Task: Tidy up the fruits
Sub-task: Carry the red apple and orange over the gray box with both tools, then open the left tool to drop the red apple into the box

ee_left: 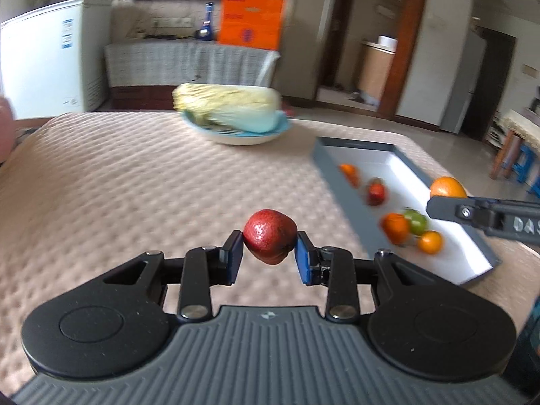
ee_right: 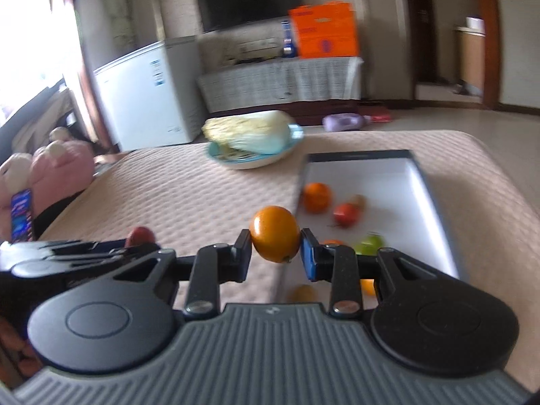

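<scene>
Table carries a bowl at the far side, napa cabbage lying in it. Tray sits to the right of the bowl and nearer, on the same table. In the tray: several small fruits, spread along its left wall. Behind the table: covered cabinet with a box and bottle on top, freezer to its left.

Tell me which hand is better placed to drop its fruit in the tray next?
Probably right: its gripper holds the orange at the tray edge. The left gripper, with the red fruit, is over the table.
</scene>
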Demonstrator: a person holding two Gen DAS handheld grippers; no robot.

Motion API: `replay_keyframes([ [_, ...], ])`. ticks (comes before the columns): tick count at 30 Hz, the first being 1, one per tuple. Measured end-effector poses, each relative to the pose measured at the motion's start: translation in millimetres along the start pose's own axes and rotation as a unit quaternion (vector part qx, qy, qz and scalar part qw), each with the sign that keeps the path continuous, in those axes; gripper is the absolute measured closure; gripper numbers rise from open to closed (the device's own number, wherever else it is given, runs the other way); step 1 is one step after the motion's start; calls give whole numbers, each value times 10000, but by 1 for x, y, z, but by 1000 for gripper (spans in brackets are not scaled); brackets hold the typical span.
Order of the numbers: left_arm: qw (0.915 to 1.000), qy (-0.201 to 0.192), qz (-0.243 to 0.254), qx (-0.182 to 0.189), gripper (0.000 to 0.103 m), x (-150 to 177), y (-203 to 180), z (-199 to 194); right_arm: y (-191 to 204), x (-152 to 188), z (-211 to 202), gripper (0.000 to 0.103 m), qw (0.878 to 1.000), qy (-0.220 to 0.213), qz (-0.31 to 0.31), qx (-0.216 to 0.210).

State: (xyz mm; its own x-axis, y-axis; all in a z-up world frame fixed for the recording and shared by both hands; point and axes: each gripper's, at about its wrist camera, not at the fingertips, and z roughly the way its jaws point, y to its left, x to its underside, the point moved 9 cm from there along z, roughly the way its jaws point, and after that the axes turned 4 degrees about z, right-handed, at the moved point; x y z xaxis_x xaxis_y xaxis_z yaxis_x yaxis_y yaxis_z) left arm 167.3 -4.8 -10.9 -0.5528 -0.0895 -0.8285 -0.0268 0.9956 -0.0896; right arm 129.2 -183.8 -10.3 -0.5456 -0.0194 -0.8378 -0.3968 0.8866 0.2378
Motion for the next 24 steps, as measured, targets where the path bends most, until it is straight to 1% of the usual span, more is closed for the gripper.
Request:
replay_keyframes([
  [5,9987,-58,386,336,65,-1,-41,5,-37,1,-8,69,9991,29,329,250],
  [10,9967,-80,486,651,65,-8,-74,15,-60,9,1,69,9970,330,549,433],
  [13,9959,-25,594,688,65,-14,-92,32,-63,15,7,69,9960,517,504,520],
  [17,9959,38,529,733,65,-31,-111,60,-70,21,9,69,9944,715,461,631],
  [19,9954,44,585,755,64,-39,-121,73,-71,24,11,69,9934,820,390,697],
  [24,9940,181,688,825,64,-49,-144,108,-72,30,15,68,9917,1043,249,713],
])
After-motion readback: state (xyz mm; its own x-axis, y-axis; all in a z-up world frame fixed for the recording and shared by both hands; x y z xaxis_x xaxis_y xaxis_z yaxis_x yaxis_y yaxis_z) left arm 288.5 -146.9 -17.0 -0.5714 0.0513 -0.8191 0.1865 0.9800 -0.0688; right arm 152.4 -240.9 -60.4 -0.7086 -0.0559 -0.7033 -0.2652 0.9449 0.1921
